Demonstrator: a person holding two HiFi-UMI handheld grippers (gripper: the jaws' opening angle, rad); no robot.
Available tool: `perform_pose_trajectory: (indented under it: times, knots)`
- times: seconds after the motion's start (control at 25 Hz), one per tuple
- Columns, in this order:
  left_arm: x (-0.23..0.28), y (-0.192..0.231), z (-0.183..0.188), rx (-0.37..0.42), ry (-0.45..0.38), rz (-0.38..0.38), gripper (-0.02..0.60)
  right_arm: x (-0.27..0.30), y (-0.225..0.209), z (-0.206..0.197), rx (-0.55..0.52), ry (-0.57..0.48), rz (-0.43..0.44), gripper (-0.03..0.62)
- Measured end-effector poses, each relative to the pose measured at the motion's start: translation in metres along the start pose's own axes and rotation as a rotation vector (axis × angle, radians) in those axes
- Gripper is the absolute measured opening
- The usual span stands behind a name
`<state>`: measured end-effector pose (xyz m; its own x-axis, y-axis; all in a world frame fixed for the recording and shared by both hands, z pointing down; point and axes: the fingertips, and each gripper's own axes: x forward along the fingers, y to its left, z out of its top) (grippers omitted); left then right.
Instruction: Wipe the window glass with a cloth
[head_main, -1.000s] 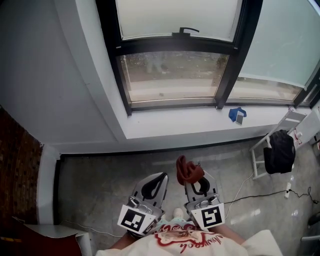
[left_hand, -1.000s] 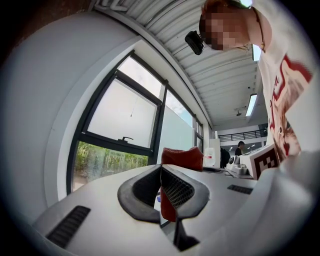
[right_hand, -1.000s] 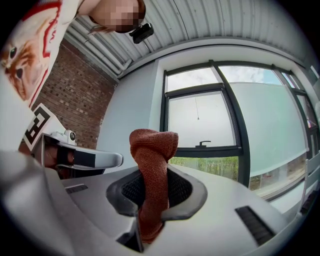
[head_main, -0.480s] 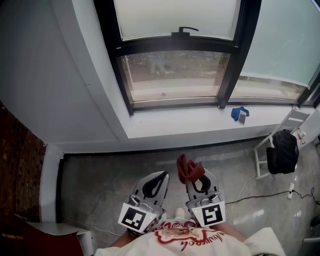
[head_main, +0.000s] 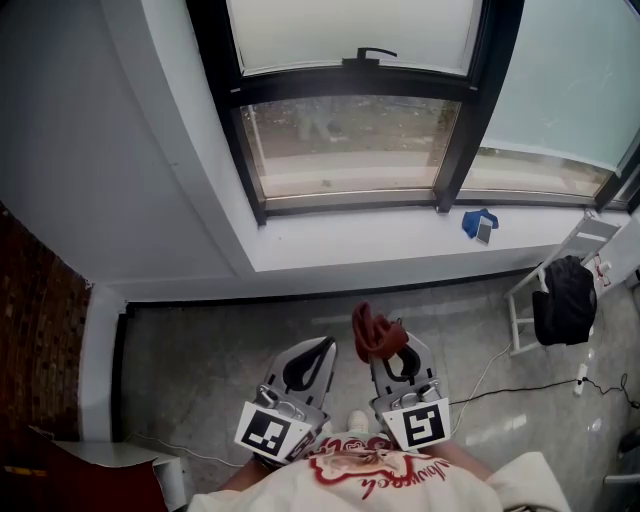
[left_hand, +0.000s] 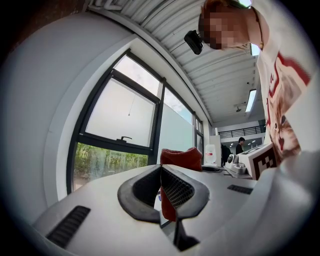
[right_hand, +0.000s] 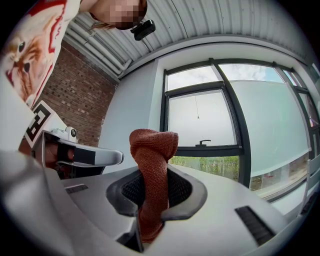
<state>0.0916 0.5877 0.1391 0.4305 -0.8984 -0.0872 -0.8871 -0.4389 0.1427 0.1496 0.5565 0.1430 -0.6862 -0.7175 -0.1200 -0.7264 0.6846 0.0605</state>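
Note:
A dark red cloth (head_main: 372, 330) (right_hand: 152, 150) stands up from my right gripper (head_main: 386, 346) (right_hand: 150, 186), which is shut on it, low over the grey floor. Beside it on the left, my left gripper (head_main: 322, 346) (left_hand: 161, 171) is shut with nothing between its jaws; the cloth (left_hand: 181, 157) shows behind its tips. Both point toward the black-framed window. Its lower clear glass pane (head_main: 345, 140) (right_hand: 211, 165) sits under a frosted pane with a black handle (head_main: 370, 54). Both grippers are well short of the glass.
A white sill (head_main: 380, 245) runs below the window, with a blue cloth and a small item (head_main: 478, 226) on it at the right. A white chair carrying a black bag (head_main: 562, 300) stands at the right, with a cable (head_main: 520, 386) on the floor. Brick wall (head_main: 40, 340) at the left.
Almost nothing: the head view has shifted slightly, and both grippers stay side by side with the cloth still held in the right one.

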Motion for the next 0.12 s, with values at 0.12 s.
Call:
perform_pose_trajectory:
  times: [0.12]
  knots:
    - [-0.0012,0.0011,-0.0015,-0.003,0.000,0.001,0.021,0.0003,0.0020,-0.0017,0.004,0.003,0.003,0.080]
